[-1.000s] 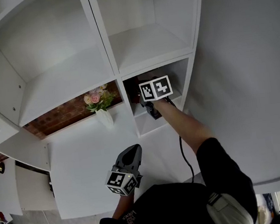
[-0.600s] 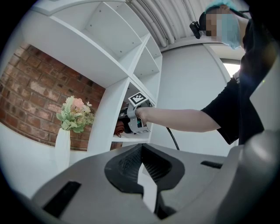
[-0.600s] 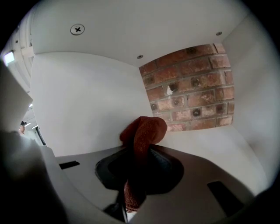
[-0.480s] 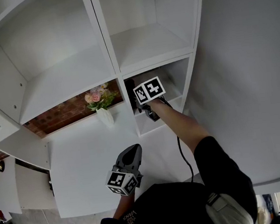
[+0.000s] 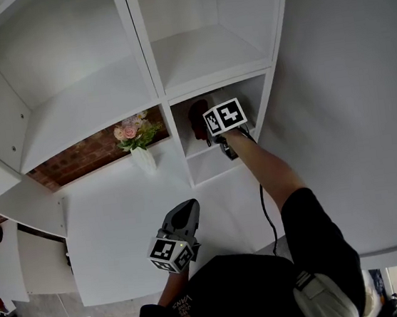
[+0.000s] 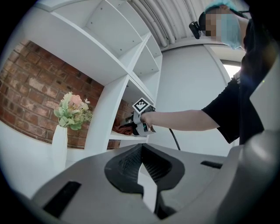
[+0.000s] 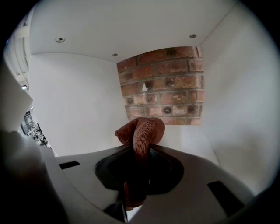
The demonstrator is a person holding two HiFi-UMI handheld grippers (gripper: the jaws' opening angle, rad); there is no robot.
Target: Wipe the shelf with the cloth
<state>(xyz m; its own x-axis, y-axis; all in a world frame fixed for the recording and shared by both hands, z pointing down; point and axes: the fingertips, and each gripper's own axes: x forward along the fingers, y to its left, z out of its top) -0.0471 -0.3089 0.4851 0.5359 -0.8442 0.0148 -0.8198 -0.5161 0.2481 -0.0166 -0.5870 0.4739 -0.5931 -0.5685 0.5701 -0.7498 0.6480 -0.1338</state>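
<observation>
Both sets of jaws are clenched: the right gripper (image 7: 138, 154) pinches the rust cloth (image 7: 143, 129) inside the shelf (image 7: 192, 141), while the empty left gripper (image 6: 141, 162) hangs outside it. Wiping looks under way; next, probably, press down and sweep.

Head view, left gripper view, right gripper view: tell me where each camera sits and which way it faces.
Head view: on the person's head, looking steeply down at the shelf; left claw and right forearm show.
Left gripper view: on the left claw, shut, facing the vase and the right forearm.
Right gripper view: on the right claw, shut on the cloth, facing the compartment's brick back.
All three share the cloth.
</observation>
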